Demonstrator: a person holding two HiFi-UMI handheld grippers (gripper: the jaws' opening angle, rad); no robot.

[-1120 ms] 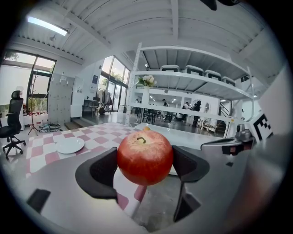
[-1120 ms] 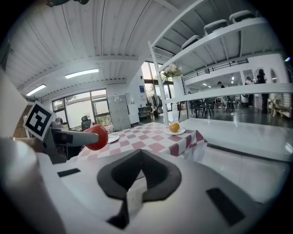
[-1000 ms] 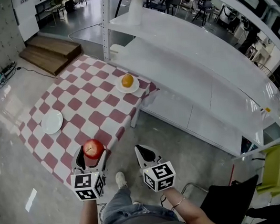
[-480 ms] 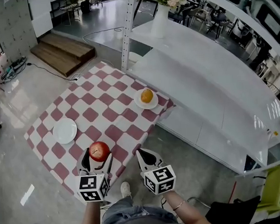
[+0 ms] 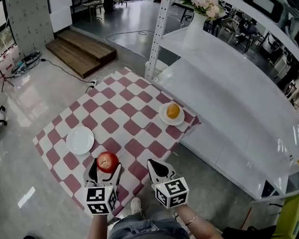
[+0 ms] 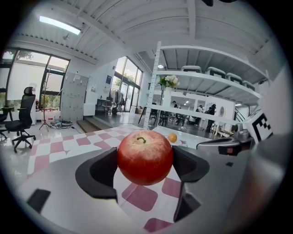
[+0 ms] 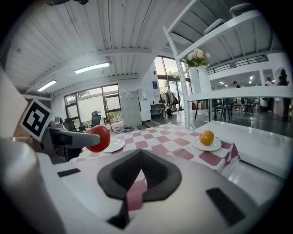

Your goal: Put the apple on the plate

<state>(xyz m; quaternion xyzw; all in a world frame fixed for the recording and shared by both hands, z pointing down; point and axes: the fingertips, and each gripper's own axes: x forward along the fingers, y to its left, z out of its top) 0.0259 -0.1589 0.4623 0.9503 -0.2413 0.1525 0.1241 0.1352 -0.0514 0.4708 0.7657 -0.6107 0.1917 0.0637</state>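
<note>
Fingers [image 6: 97, 172] of the left gripper [image 5: 106, 168] clasp the red apple [image 5: 107, 162] by its sides, lifted over the checked table's [image 5: 122, 95] near edge, probably for carrying to the empty white plate [image 5: 80, 140] just beyond. Both forearms reach forward, low. The right gripper [image 5: 158, 168] hangs off the table, fingers pressed together on nothing, apparently idle. Farther right, an orange [image 5: 173, 110] occupies another plate [image 5: 163, 119].

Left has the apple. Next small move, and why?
Probably carry the left gripper forward and left, toward the empty plate: its jaws hold the apple over the table's near edge, short of that plate. The other plate already holds an orange.
</note>
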